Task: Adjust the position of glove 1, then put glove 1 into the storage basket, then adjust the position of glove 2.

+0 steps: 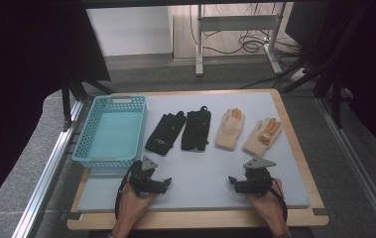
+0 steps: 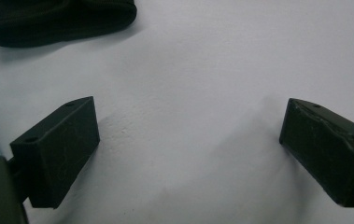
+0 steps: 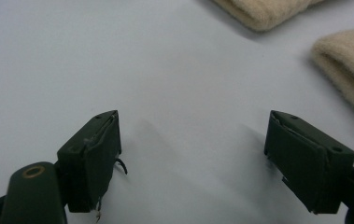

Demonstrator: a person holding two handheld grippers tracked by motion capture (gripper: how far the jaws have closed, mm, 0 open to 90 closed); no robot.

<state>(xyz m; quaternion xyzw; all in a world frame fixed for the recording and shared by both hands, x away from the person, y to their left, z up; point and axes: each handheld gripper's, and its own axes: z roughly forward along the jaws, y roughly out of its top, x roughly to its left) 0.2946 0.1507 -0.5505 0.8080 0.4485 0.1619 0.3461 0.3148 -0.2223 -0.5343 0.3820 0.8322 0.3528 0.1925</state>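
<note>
Both your left gripper (image 1: 161, 183) and right gripper (image 1: 233, 181) stand wide and empty near the worktop's front edge, the black gloves (image 1: 165, 132) and cream gloves (image 1: 230, 129) lie mid-worktop, so a shallow pinch could, I think, slip off the soft cuff.

2 black grippers, left gripper (image 1: 161, 184), right gripper (image 1: 233, 182), grey three-cornered top plates, black cables

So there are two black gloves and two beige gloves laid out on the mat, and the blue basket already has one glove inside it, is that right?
Not quite. The blue basket is empty in the high view. The rest holds: two black gloves and two beige gloves lie in a row on the mat.
</note>
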